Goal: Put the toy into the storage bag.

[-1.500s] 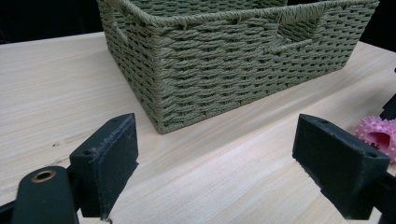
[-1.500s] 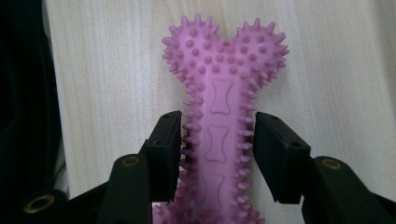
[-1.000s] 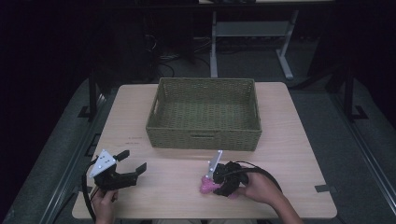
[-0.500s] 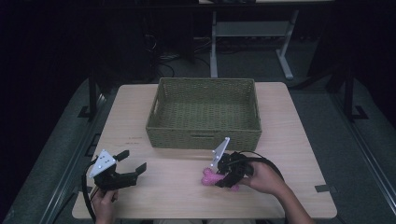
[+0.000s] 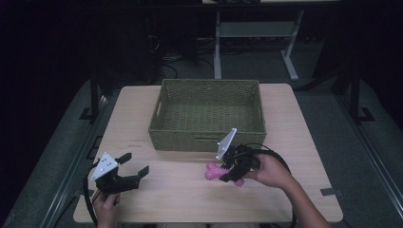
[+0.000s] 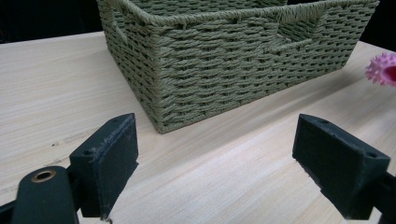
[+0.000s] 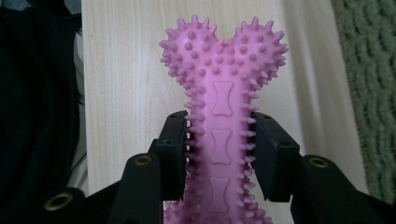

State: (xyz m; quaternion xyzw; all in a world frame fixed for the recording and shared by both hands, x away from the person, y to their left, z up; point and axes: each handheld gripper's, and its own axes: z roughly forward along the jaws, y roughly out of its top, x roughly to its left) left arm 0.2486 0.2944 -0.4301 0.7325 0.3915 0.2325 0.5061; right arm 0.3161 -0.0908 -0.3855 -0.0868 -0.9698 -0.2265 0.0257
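The right hand-held gripper (image 5: 227,172) pinches a pink spiky rubber bone toy (image 5: 215,172) across its shaft; in the right gripper view the two black pads press on either side of the toy (image 7: 219,126), with the knobbed, two-lobed end sticking out past the jaws and small bone shapes embossed along the middle. In the high view the toy sits low over the wooden bench (image 5: 190,199), just in front of the near wall of the woven green basket (image 5: 207,140), toward the basket's right corner. Whether the toy touches the bench top cannot be told. The person's right hand (image 5: 271,171) grips the tool from the right.

The left hand-held gripper (image 5: 128,170) is at the near left part of the bench, well apart from the toy, with its jaws spread wide and nothing between them. In the left gripper view the pads (image 6: 108,158) frame bare bench (image 6: 224,177), the basket's corner (image 6: 187,79) lies ahead, and a bit of the pink toy (image 6: 383,69) shows at the right edge.
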